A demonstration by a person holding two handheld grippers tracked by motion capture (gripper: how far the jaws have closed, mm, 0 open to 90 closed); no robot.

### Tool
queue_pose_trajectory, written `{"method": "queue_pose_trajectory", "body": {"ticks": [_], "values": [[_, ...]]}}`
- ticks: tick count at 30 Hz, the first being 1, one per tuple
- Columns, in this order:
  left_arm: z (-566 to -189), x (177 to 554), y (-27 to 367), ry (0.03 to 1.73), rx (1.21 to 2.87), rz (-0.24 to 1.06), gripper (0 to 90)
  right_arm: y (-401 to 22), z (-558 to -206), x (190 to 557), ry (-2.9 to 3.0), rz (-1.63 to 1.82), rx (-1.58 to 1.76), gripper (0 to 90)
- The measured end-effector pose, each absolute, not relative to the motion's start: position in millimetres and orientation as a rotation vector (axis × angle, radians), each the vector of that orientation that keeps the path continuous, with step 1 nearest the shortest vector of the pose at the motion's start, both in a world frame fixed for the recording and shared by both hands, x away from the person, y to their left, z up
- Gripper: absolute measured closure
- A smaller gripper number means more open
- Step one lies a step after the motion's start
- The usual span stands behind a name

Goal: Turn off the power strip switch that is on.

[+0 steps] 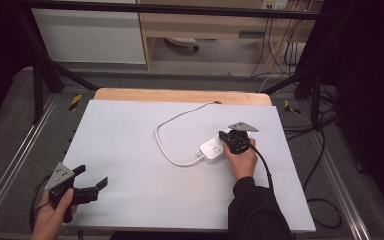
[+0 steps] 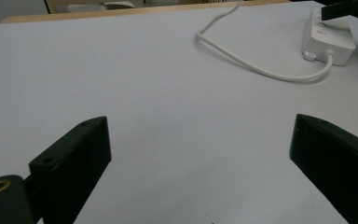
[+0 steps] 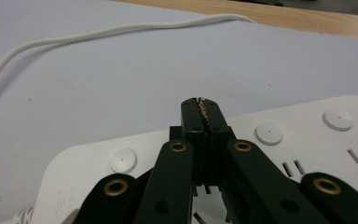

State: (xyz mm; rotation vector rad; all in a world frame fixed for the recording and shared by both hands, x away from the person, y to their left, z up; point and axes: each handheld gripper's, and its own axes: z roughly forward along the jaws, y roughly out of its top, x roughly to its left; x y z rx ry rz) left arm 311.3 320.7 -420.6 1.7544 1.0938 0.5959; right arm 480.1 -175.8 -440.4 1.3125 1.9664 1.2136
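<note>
A white power strip [image 1: 212, 149] lies right of the middle in the high view, on a white table [image 1: 130, 150]. Its white cord [image 1: 167, 145] curls off to the left and then up to the table's far edge. The right gripper [image 1: 225, 136] sits over the strip with its jaws shut tight, holding nothing. The left gripper [image 1: 92, 177] is at the lower left, well apart from the strip, with its jaws wide open and empty.

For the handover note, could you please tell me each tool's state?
Left tool: open, holding nothing.
Right tool: closed, empty, over the white power strip.
</note>
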Motion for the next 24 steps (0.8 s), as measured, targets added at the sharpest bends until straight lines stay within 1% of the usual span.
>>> {"method": "queue_pose_trajectory", "body": {"ticks": [3,24], "values": [[-420.4,311.3,321.0,1.093,1.755,0.597,5.0,-177.5,-441.2,478.0,1.936,1.252,1.303,90.0],[-420.7,311.2,320.7,1.093,1.757,0.595,4.9,-174.9,-446.2,477.4,1.937,1.201,1.287,90.0]]}}
